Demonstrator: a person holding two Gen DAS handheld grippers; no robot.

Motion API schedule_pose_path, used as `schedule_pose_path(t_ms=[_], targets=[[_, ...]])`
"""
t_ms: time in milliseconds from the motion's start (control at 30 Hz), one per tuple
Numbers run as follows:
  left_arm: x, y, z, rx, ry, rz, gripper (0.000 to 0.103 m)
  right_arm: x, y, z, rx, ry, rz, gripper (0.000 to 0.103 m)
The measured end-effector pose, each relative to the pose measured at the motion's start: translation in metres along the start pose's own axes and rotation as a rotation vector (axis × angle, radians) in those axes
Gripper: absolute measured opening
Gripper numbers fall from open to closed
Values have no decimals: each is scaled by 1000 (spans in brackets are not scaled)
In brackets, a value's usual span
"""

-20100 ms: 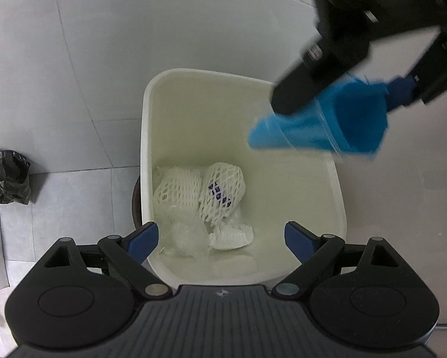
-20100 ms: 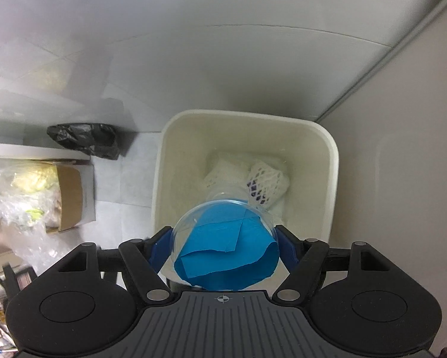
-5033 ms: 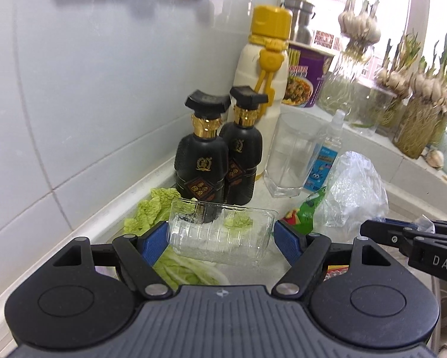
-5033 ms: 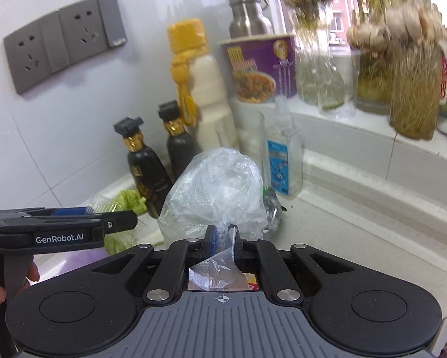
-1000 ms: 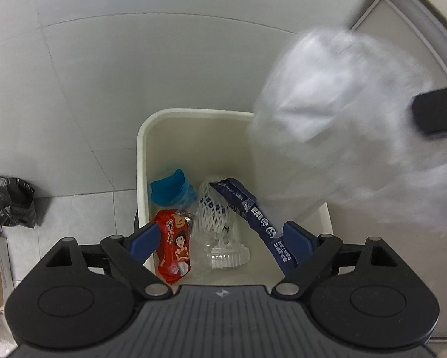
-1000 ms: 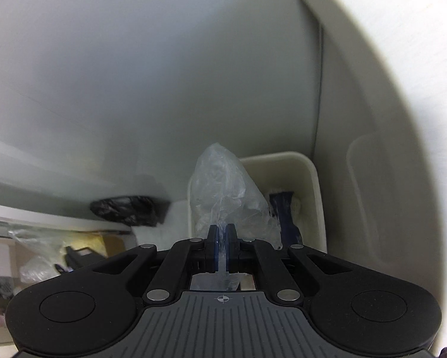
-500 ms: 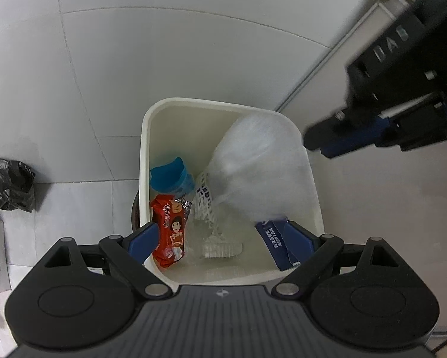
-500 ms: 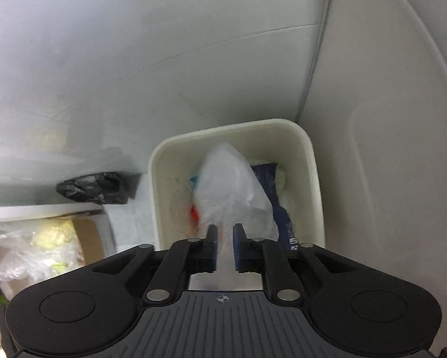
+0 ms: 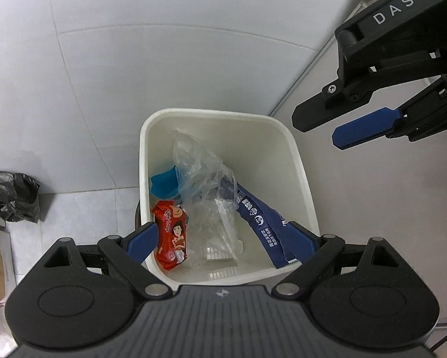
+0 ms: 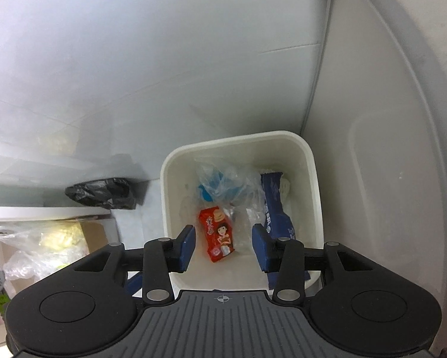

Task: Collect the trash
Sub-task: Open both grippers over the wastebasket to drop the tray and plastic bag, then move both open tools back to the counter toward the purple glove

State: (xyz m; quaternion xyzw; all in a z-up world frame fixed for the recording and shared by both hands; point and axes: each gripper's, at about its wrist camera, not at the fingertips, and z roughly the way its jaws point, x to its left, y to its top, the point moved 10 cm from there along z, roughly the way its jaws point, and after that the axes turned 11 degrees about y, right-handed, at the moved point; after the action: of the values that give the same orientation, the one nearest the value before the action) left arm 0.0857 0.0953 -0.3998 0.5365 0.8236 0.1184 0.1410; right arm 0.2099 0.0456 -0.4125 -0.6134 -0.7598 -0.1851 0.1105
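Observation:
A white waste bin (image 9: 304, 179) stands on the floor below both grippers. It holds a clear plastic bag (image 9: 205, 179), a red snack wrapper (image 9: 171, 235), a long dark blue wrapper (image 9: 265, 229), a blue cup (image 9: 163, 183) and a clear plastic tray (image 9: 220, 256). My left gripper (image 9: 222, 243) is open and empty above the bin's near rim. My right gripper (image 10: 223, 247) is open and empty above the bin (image 10: 312, 179); it also shows in the left wrist view (image 9: 336, 125) at the upper right. The bag (image 10: 226, 185), red wrapper (image 10: 217, 232) and blue wrapper (image 10: 275, 208) show in the right wrist view.
A black rubbish bag (image 9: 11, 192) lies on the tiled floor left of the bin, also in the right wrist view (image 10: 104, 194). A cardboard box with plastic bags (image 10: 44, 238) sits further left. A white cabinet face (image 9: 387, 208) stands right of the bin.
My right gripper has opened and let go of the clear plastic bag, which dropped into the bin onto the other trash. The right gripper now holds off to the upper right.

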Motion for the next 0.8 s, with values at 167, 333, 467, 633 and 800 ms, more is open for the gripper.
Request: schedule_pose_path(t_ms=[167,333,467,633,800], targets=[[0,3,-8,-14,9,21,90,5,0,-17,-30,24,-31,50],[-3,5,-22,-29,10,61,91,15,-1,-36,-67,60,-72,57],[-5,7,-32,-41,5,92,94,24,-6,-52,-100,104,-99,69],[-7,6,-44,-39,7,139,96,37,-16,-76,-158,119,-180,75],[-11,6,-58,-47,13,173,97,47,-29,-107,-239,129,-259,82]])
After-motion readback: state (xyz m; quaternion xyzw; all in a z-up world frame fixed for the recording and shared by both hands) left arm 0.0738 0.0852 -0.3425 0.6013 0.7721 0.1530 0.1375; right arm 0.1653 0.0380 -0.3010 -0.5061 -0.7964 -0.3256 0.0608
